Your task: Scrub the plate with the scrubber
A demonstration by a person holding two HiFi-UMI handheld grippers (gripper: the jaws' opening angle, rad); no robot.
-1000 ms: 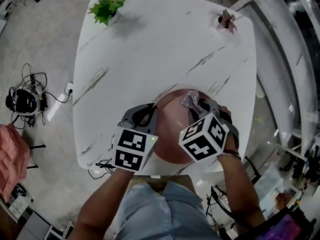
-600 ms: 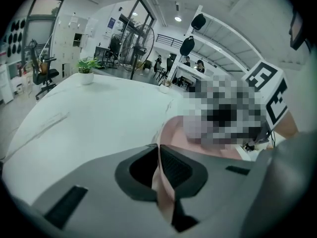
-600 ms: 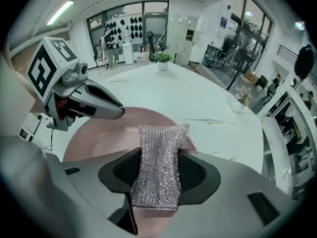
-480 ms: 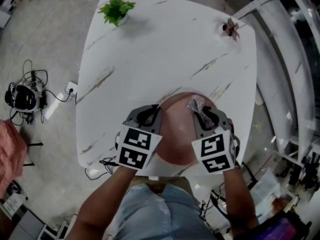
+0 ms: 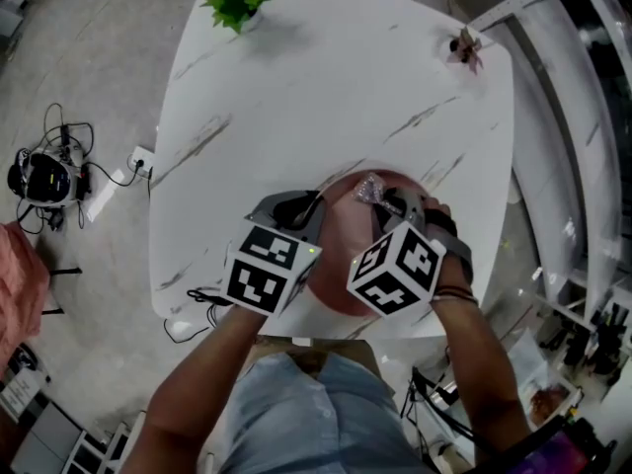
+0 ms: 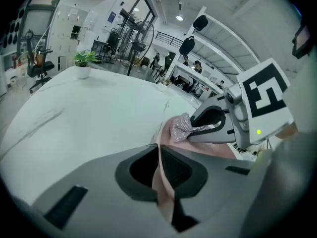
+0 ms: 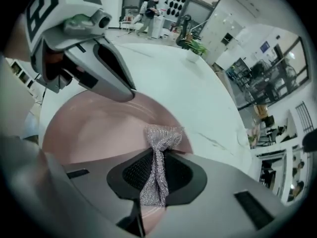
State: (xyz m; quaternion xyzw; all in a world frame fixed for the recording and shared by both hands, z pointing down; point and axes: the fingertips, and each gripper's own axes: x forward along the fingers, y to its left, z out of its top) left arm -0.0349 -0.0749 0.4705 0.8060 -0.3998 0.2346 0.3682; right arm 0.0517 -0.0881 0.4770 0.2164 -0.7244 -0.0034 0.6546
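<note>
At lower centre of the head view, the left gripper (image 5: 299,208) pinches the pink plate (image 5: 339,230) by its rim. The right gripper (image 5: 387,201) clamps the silvery mesh scrubber (image 5: 369,188) (bunched) at the plate's upper edge, on the white desk (image 5: 326,87).

A white marbled table (image 5: 326,97) stands on a grey floor (image 5: 89,67), cables (image 5: 61,152) nearby.
</note>
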